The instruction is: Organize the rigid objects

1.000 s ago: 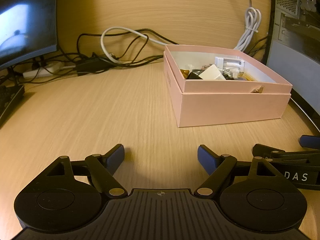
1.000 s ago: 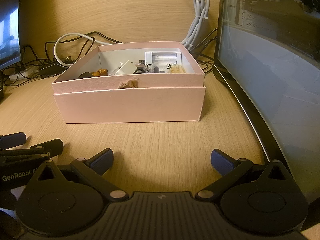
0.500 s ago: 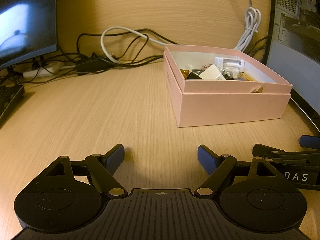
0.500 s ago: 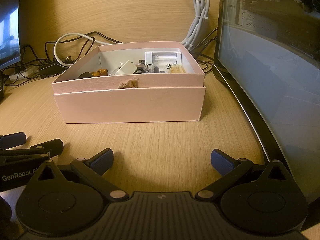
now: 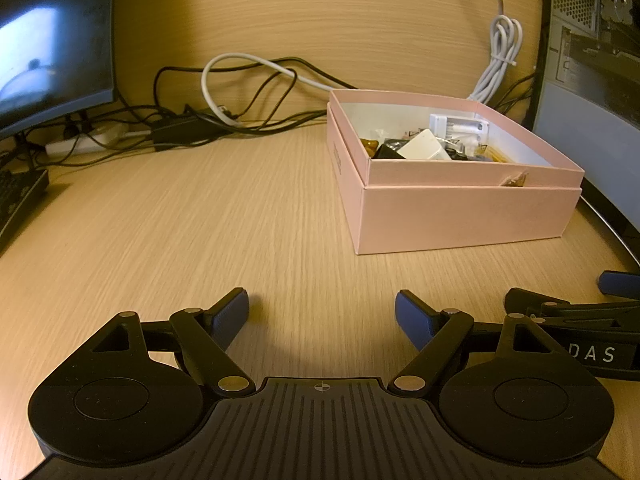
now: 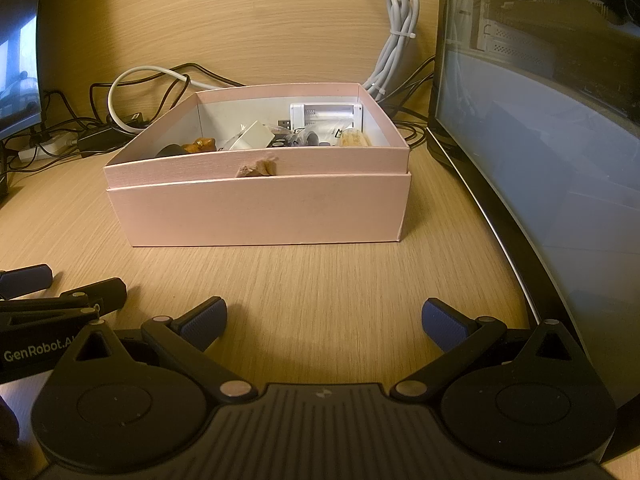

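A pink open box (image 5: 460, 216) (image 6: 260, 216) stands on the wooden desk, holding several small objects: a white block (image 5: 424, 148), a white battery holder (image 6: 326, 114), a brown piece (image 6: 200, 145). My left gripper (image 5: 322, 316) is open and empty, low over the desk, short of the box and to its left. My right gripper (image 6: 324, 320) is open and empty, in front of the box. The right gripper's fingers (image 5: 560, 308) show at the right edge of the left wrist view.
Tangled black and white cables (image 5: 240, 96) lie along the back wall. A monitor (image 5: 48, 44) stands at the left, a keyboard edge (image 5: 16, 200) below it. A computer case with a glass side (image 6: 540, 140) stands right of the box.
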The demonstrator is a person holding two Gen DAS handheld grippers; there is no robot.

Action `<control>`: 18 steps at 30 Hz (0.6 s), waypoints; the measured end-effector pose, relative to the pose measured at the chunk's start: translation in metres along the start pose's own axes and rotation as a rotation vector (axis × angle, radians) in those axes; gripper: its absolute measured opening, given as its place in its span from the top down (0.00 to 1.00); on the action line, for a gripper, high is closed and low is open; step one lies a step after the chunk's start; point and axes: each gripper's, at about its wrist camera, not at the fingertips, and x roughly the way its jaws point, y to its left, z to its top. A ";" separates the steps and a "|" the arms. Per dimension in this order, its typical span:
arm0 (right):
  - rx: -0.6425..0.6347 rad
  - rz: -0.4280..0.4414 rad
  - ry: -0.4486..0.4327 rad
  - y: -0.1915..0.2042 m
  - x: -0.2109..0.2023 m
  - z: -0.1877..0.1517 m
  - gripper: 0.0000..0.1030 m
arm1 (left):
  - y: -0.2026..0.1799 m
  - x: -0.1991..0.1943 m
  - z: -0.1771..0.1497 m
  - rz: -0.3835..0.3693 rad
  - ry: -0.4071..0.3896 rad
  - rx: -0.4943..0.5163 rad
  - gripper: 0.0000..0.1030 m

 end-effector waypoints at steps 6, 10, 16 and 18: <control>0.000 0.000 0.000 0.000 0.000 0.000 0.00 | 0.000 0.000 0.000 0.002 0.000 0.000 0.17; 0.000 0.000 0.000 0.000 0.000 0.000 0.00 | 0.000 0.000 0.000 0.001 0.000 -0.001 0.18; 0.000 0.001 0.001 0.000 0.000 0.000 0.00 | 0.000 0.000 0.000 0.006 0.000 0.002 0.17; 0.000 0.001 0.001 0.000 0.000 0.000 0.00 | 0.000 0.000 0.000 0.004 0.000 0.000 0.17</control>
